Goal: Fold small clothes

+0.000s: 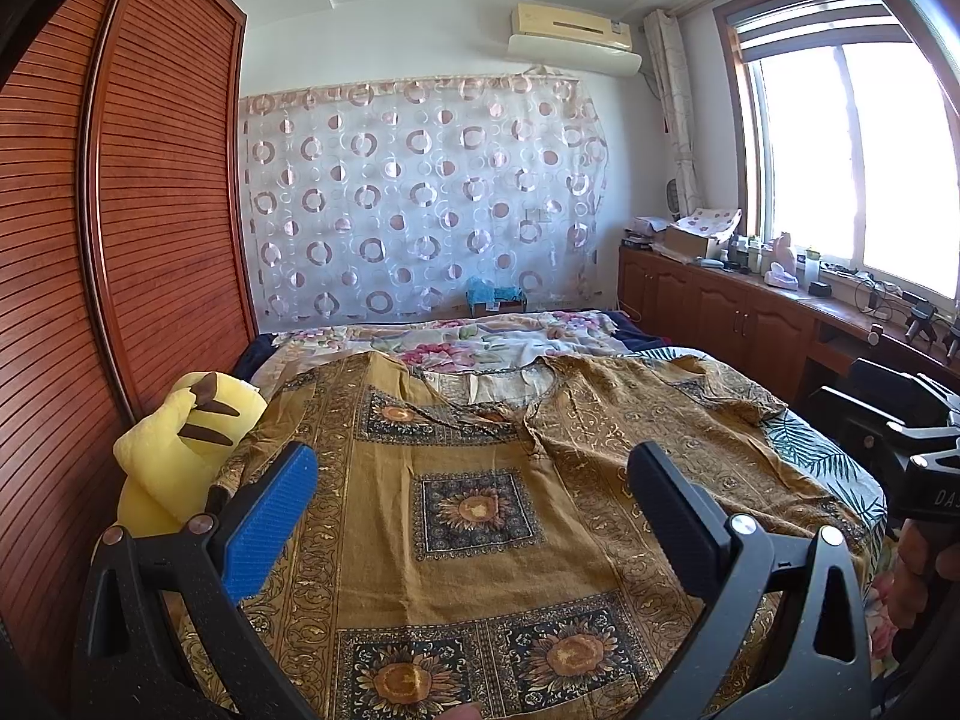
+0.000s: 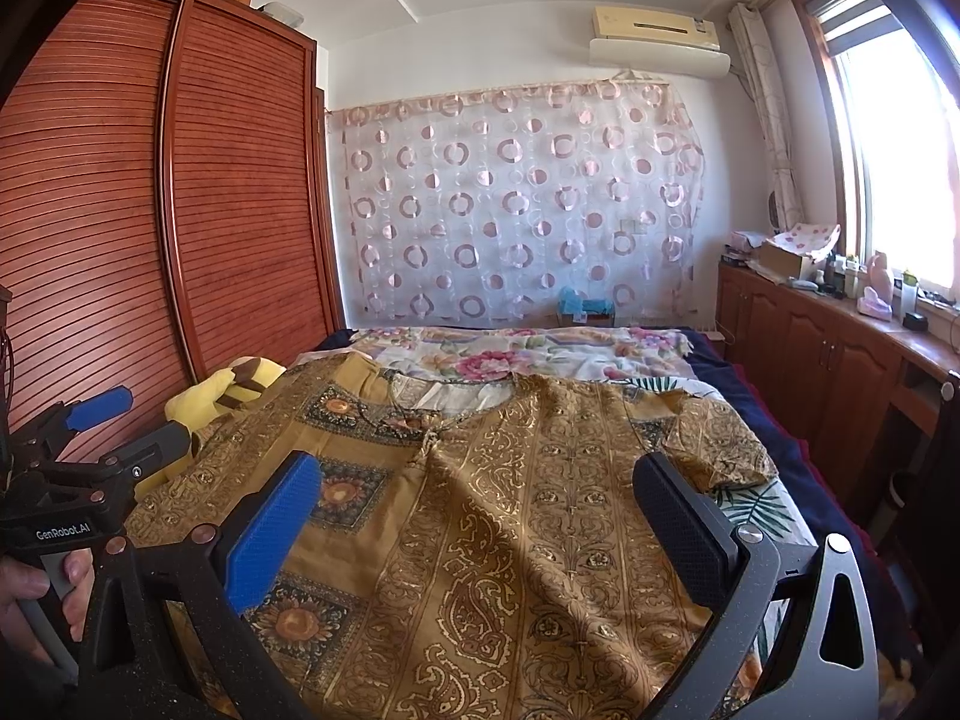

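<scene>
Both fisheye views sit low at the foot of the bed [image 1: 828,456], looking forward along their own fingers toward the far wall's circle-print curtain [image 1: 420,192].

Left wrist view: close above the ochre printed top [image 1: 468,504], facing straight up its sunflower panels; wardrobe [image 1: 120,228] close on its left, window [image 1: 852,162] on its right, right gripper [image 1: 918,414] at the right edge.

Right wrist view: same height and heading, set further right — over the scrollwork half of the top [image 2: 540,516], with the left gripper [image 2: 126,426] at its left edge.

Shared: top, neckline, yellow plush toy [image 2: 228,390], floral bedding, curtain, air conditioner [image 2: 657,30], cabinet row.
</scene>
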A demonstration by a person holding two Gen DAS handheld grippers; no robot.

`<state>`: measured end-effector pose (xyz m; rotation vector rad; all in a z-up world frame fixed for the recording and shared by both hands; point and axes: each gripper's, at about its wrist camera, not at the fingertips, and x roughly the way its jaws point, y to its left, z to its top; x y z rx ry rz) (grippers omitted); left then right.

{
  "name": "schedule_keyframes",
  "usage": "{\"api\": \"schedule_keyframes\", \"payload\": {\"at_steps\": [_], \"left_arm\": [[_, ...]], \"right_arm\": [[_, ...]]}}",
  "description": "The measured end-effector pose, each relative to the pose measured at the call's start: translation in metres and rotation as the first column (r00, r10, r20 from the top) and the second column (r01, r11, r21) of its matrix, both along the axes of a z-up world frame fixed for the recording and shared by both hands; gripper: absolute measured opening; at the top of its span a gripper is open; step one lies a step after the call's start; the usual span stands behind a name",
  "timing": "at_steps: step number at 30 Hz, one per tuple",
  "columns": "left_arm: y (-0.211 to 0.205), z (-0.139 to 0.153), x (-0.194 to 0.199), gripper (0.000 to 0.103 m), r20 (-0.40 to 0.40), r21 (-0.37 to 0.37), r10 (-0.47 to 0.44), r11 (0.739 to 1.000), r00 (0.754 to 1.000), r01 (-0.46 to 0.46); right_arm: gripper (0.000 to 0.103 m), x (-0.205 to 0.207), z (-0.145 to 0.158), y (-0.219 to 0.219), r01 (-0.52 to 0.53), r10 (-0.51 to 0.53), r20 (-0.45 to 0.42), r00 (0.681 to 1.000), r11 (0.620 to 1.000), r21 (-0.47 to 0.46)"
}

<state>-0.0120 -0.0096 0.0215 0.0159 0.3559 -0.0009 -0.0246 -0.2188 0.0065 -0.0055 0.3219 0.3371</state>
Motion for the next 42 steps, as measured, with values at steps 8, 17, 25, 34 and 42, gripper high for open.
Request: {"api": "schedule_keyframes", "payload": {"at_steps": [8, 17, 25, 34, 42], "left_arm": [[0.000, -0.001, -0.001, 0.103, 0.001, 0.002, 0.000, 1.000, 1.000, 0.000], [0.007, -0.013, 0.007, 0.103, -0.035, -0.022, 0.003, 1.000, 0.999, -0.004], [0.035, -0.036, 0.019, 0.103, -0.083, -0.031, 0.045, 0.998, 0.996, -0.047], [0.084, -0.048, 0.040, 0.103, -0.135, -0.010, 0.083, 0.996, 0.987, -0.085], [0.139, -0.059, 0.065, 0.103, -0.200, 0.048, 0.156, 0.988, 0.967, -0.150]], "right_arm": [[0.103, 0.000, 0.001, 0.001, -0.001, 0.001, 0.000, 1.000, 1.000, 0.001], [0.103, 0.003, -0.004, 0.000, -0.013, 0.013, -0.014, 1.000, 1.000, 0.007], [0.103, 0.017, -0.014, 0.002, -0.030, 0.031, -0.050, 0.998, 0.999, 0.012], [0.103, 0.039, -0.020, 0.013, -0.073, 0.071, -0.082, 0.994, 0.997, -0.019], [0.102, 0.075, -0.022, 0.024, -0.138, 0.132, -0.125, 0.983, 0.990, -0.040]]}}
